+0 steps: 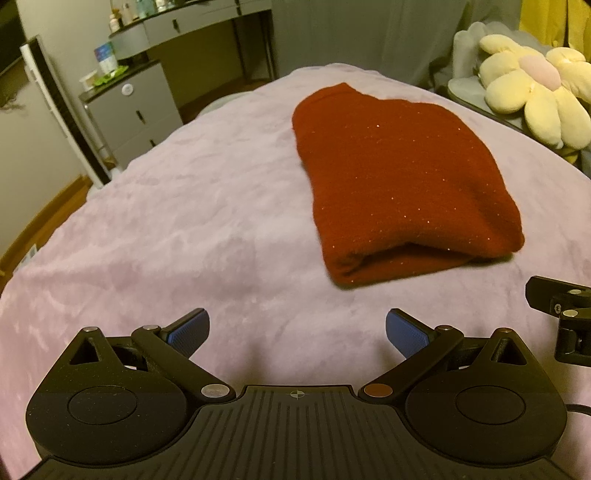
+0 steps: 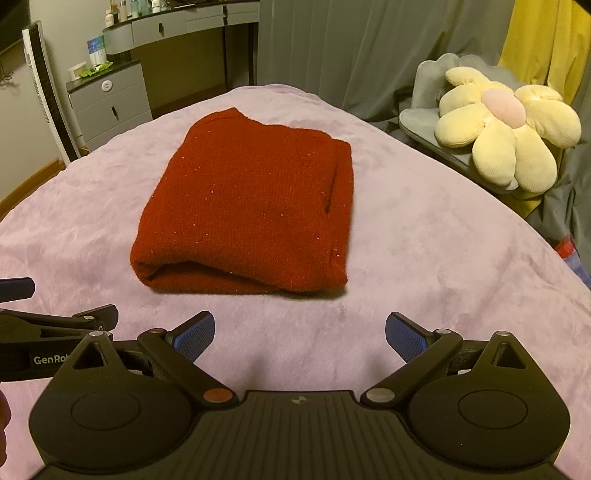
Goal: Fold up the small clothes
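Lying folded on the lilac bed cover [image 2: 424, 258], the red knit garment [image 2: 251, 206] forms a thick, roughly rectangular bundle with its rolled fold edge facing the cameras. Tiny glittering flecks dot the knit. In the left wrist view the same garment [image 1: 402, 184] sits right of centre on the cover [image 1: 184, 221].

Both tools hang just short of the bundle, touching nothing. The left hand-held gripper [image 1: 297, 332] has its blue-padded fingers [image 1: 188, 332] spread wide with only bare cover between them. The right hand-held gripper [image 2: 299, 334] is likewise spread wide and empty, its blue pads [image 2: 406, 338] apart above the cover, the garment's near edge just beyond them. The two tools are side by side: part of the left one shows at the left edge of the right wrist view, and a black piece at the right edge of the left view is probably the right one.

Beyond the bed, a yellow flower-shaped cushion [image 2: 506, 125] with a pink centre rests on a grey chair [image 2: 417, 122] to the right. A grey drawer cabinet [image 2: 110, 107] and a grey desk [image 2: 184, 26] stand at the back left, near grey curtains [image 2: 351, 51].
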The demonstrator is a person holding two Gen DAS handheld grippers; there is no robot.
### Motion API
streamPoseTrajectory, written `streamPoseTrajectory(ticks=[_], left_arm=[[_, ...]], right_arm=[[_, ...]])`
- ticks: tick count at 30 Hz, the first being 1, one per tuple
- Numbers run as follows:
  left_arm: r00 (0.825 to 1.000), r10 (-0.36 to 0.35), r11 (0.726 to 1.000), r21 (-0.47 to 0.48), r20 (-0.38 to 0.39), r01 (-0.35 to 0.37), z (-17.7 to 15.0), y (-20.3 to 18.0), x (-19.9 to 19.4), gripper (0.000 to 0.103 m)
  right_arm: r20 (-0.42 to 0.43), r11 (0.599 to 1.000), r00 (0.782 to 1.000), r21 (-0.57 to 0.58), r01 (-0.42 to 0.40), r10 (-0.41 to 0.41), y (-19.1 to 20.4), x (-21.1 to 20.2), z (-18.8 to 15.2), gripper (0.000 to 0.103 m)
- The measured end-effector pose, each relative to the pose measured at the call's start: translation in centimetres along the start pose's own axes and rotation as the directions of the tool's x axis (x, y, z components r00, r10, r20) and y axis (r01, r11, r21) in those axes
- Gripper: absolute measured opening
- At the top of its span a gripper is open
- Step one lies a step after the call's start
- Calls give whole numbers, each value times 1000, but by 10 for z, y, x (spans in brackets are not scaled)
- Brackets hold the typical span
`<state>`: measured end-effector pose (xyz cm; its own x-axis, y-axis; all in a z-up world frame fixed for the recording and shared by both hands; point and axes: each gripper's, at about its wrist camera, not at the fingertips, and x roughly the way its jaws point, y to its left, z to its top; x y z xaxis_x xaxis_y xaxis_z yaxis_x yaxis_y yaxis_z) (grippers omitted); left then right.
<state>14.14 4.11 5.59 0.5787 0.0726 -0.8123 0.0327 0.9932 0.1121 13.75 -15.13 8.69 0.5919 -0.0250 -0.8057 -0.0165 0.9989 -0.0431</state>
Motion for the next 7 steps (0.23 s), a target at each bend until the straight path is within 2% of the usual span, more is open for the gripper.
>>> streamPoseTrajectory(ticks=[7], left_arm=[[1000, -24, 1000, -4, -1, 24, 2, 0, 1, 103]], right_arm=[[5, 1000, 1000, 4, -4, 4, -1, 0, 1, 99]])
